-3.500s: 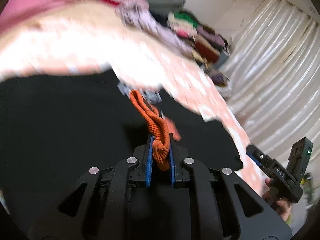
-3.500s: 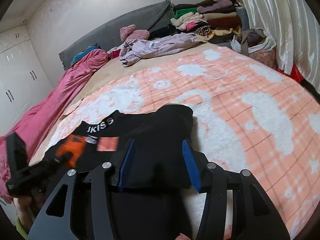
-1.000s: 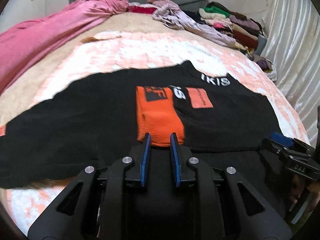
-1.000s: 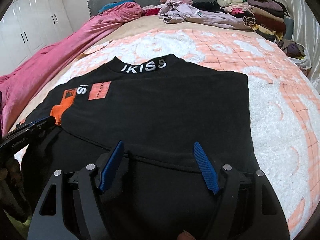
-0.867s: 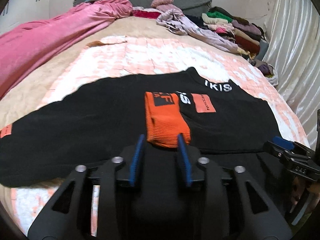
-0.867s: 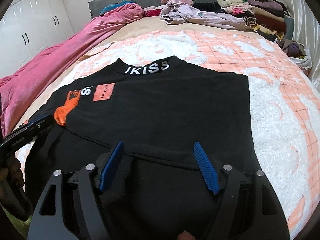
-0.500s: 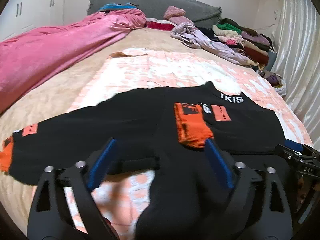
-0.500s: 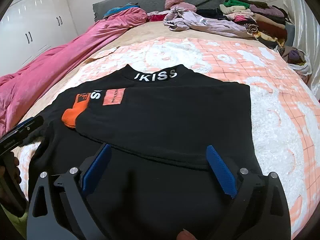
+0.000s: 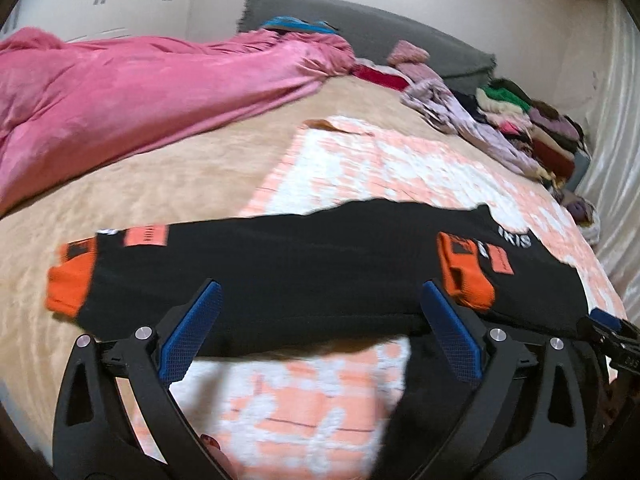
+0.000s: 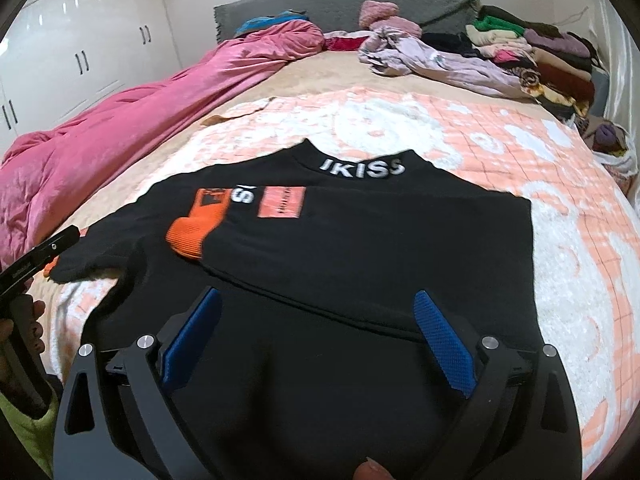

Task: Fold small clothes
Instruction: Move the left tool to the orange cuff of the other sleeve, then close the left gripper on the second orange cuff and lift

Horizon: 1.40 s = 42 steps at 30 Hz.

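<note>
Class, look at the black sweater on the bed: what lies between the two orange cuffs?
In the left wrist view, only black sweater fabric spans from the left orange cuff to the folded-in right orange cuff; nothing rests on it.

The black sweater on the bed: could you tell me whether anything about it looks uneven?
Yes: on the black sweater, one orange cuff lies folded across the chest, while the other sleeve stretches out sideways, unfolded.

A black top (image 10: pixel 360 240) with white "IKISS" on its collar lies flat on the bed, one sleeve folded across its chest, orange cuff (image 10: pixel 192 232) uppermost; the other sleeve (image 9: pixel 240 264) stretches out sideways, ending in an orange cuff (image 9: pixel 68 288)
</note>
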Each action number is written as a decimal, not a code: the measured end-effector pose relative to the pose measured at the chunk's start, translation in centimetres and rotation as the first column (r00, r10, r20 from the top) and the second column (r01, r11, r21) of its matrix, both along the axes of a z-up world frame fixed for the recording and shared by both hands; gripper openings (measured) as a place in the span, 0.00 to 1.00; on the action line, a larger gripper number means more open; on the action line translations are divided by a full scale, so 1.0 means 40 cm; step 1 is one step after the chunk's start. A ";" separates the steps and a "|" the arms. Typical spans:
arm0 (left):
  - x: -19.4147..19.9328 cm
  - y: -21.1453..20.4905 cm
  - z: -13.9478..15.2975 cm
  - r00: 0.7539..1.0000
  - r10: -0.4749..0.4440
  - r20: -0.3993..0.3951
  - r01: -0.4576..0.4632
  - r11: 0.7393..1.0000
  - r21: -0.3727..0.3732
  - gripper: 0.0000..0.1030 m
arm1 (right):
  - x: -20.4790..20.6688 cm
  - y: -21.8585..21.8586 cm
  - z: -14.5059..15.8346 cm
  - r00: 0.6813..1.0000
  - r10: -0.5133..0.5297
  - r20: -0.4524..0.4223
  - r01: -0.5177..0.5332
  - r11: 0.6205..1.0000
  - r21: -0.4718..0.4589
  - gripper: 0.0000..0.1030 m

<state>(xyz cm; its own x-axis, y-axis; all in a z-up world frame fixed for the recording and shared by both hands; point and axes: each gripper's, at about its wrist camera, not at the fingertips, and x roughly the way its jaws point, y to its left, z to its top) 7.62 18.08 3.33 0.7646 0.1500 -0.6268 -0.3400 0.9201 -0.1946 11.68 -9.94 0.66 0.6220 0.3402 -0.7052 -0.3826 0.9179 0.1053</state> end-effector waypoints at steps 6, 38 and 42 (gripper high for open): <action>-0.047 0.065 0.015 0.996 0.084 0.038 -0.084 0.996 -0.004 0.91 | -0.009 0.070 0.025 0.998 0.058 0.021 -0.058 0.998 -0.018 0.95; -0.190 0.327 -0.035 0.901 0.432 0.032 -0.419 0.889 -0.182 0.91 | -0.060 0.570 0.014 0.896 0.444 0.035 -0.438 0.892 -0.108 0.96; -0.203 0.366 -0.065 0.875 0.485 -0.011 -0.473 0.848 -0.237 0.91 | -0.056 0.639 -0.018 0.870 0.493 0.011 -0.487 0.862 -0.141 0.96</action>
